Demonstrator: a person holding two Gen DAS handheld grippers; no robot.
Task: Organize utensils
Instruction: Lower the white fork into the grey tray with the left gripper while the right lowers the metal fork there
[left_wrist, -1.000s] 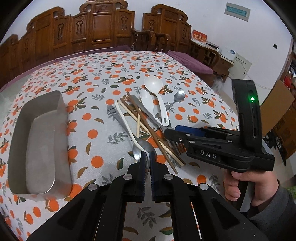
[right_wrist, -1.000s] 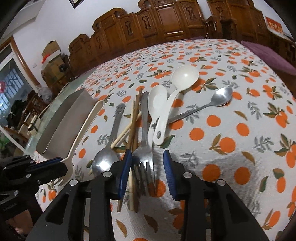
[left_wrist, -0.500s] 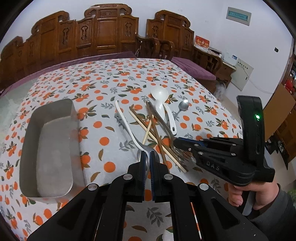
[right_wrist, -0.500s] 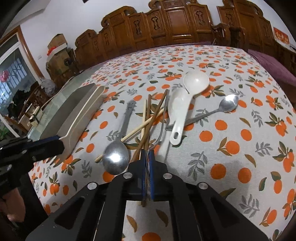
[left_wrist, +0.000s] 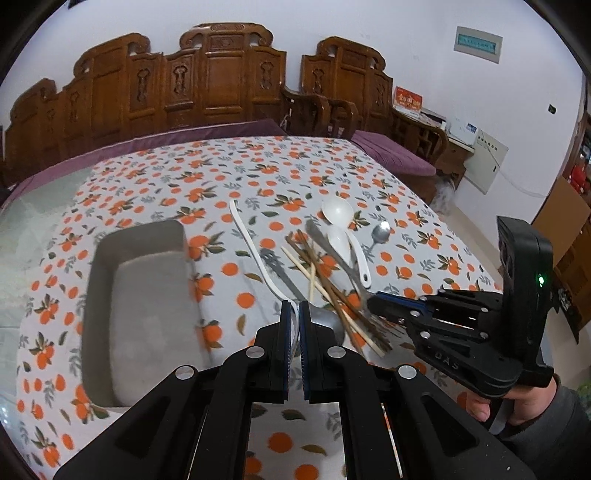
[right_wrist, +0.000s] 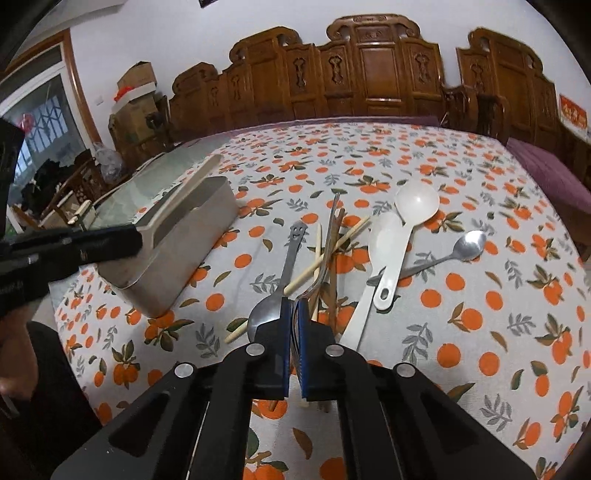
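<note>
My left gripper (left_wrist: 291, 314) is shut on a long white spoon (left_wrist: 248, 243), held in the air beside the grey metal tray (left_wrist: 110, 295); the spoon also shows in the right wrist view (right_wrist: 184, 201) over the tray (right_wrist: 218, 218). My right gripper (right_wrist: 294, 314) is shut on the tines of a metal fork (right_wrist: 325, 247), lifted above the pile. On the cloth lie a smiley-handled metal spoon (right_wrist: 290, 266), several chopsticks (right_wrist: 332, 251), two white spoons (right_wrist: 402, 229) and a small metal spoon (right_wrist: 461, 247).
The table has an orange-patterned cloth (right_wrist: 480, 295). Carved wooden chairs (left_wrist: 221, 81) line the far edge. A purple bench (left_wrist: 399, 158) stands to the right. The right gripper's body (left_wrist: 480, 332) is close to my left gripper's right side.
Both grippers have risen from the table. The right gripper shut on the fork and lifted it. The left gripper carried the white spoon up and towards the tray.
</note>
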